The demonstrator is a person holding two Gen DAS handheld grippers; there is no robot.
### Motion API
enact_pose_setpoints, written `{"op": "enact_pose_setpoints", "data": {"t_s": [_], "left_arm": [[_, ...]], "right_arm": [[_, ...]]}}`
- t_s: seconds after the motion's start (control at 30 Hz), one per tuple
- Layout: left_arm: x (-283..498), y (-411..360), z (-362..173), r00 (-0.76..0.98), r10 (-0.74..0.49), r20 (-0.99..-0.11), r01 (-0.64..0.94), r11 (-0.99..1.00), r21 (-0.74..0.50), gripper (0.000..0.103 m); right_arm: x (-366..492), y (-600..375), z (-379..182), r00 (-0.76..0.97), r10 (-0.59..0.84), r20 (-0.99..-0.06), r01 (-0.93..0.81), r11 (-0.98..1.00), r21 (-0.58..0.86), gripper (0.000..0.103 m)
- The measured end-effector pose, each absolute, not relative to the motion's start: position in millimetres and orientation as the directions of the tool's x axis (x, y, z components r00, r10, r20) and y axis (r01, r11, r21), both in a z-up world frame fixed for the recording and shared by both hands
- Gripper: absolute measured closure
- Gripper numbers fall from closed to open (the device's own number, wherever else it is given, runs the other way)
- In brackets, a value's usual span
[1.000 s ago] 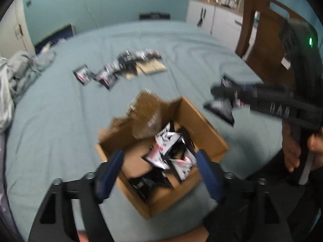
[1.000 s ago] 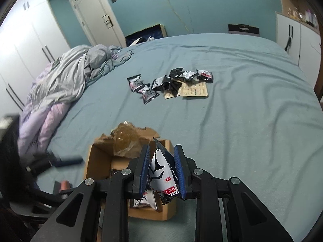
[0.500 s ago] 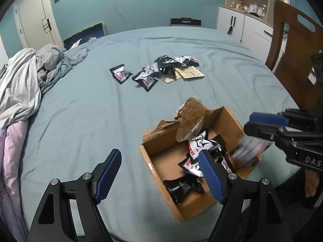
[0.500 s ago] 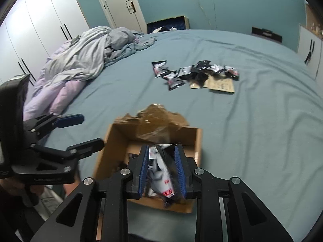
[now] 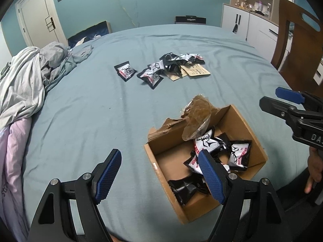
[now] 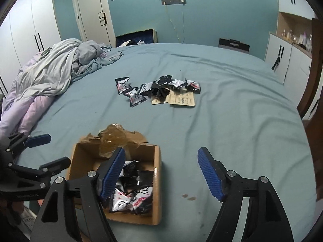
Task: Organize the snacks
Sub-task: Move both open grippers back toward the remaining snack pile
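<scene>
An open cardboard box [image 5: 251,135] [image 6: 157,181] sits on the blue bed near its front edge, with several black-and-white snack packets [image 5: 206,143] [image 6: 131,198] inside. More packets lie in a loose pile [image 5: 171,68] [image 6: 159,88] at mid-bed. My right gripper [image 6: 161,153] [image 5: 276,99] hovers over the box's right wall; its jaws are opening and nothing is between them. My left gripper [image 5: 159,157] [image 6: 50,151] stands open and empty over the box's left edge.
Torn brown flaps with crumpled tape [image 5: 197,117] stick up from the box's far side. A tan paper pouch [image 5: 196,71] lies by the pile. Rumpled grey bedding [image 6: 56,74] fills the left of the bed. A wooden chair [image 5: 294,46] stands at the right.
My right gripper was shut on a snack packet above the box; its jaws have spread and the packet now lies in the box. The left gripper has shifted slightly, still open.
</scene>
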State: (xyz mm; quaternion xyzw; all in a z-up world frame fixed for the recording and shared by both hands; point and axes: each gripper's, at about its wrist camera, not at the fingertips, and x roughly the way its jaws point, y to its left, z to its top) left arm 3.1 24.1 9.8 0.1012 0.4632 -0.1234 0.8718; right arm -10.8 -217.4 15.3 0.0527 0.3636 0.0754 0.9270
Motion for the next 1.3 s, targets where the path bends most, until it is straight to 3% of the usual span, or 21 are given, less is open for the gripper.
{"op": "enact_pose_setpoints", "data": {"t_s": [0.27, 0.5, 0.93, 1.13, 1.3], "left_arm": [[3, 18, 7, 0.539, -0.107, -0.835, 0.321, 0.943, 0.086, 0.023], [2, 14, 8, 0.553, -0.099, -0.827, 0.329, 0.938, 0.107, 0.023], [3, 11, 10, 0.554, -0.101, -0.826, 0.330, 0.938, 0.107, 0.021], [4, 11, 11, 0.556, -0.103, -0.825, 0.329, 0.938, 0.105, 0.021], [7, 10, 13, 0.562, -0.102, -0.821, 0.322, 0.941, 0.103, 0.021]], "right_arm": [[-1, -223, 13, 0.690, 0.240, -0.683, -0.135, 0.969, 0.205, 0.029], [7, -234, 6, 0.589, 0.342, -0.732, -0.083, 0.927, 0.366, 0.029], [-4, -237, 20, 0.663, 0.340, -0.667, -0.138, 0.931, 0.337, 0.029], [1, -248, 23, 0.655, 0.338, -0.676, -0.127, 0.931, 0.342, 0.029], [15, -255, 26, 0.656, 0.252, -0.711, -0.071, 0.959, 0.275, 0.029]]}}
